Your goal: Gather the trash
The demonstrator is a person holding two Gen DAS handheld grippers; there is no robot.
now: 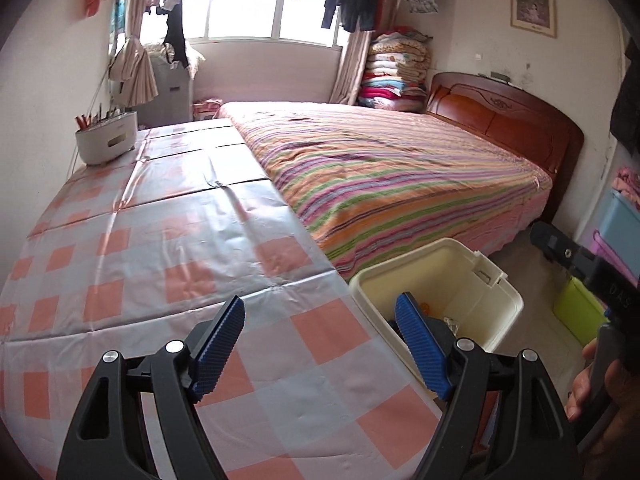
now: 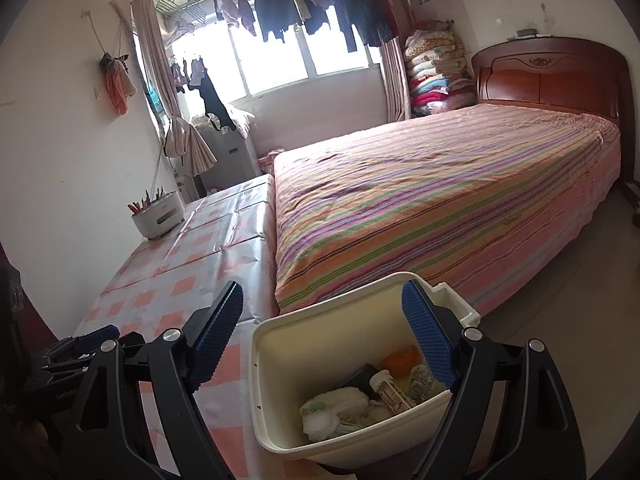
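With both the left tool (image 1: 320, 344) and right tool (image 2: 324, 332) spread and unloaded, the bin (image 2: 280, 364) beside the worktop (image 1: 160, 240) holds trash; collection appears finished.

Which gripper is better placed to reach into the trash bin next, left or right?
Right, probably. The right gripper hangs open directly over the bin, looking down on the trash. The left gripper is open mostly above the table.

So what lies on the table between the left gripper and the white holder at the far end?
Nothing: in the left wrist view only bare checked tablecloth stretches from the left gripper to the holder. Both jaws stand open.
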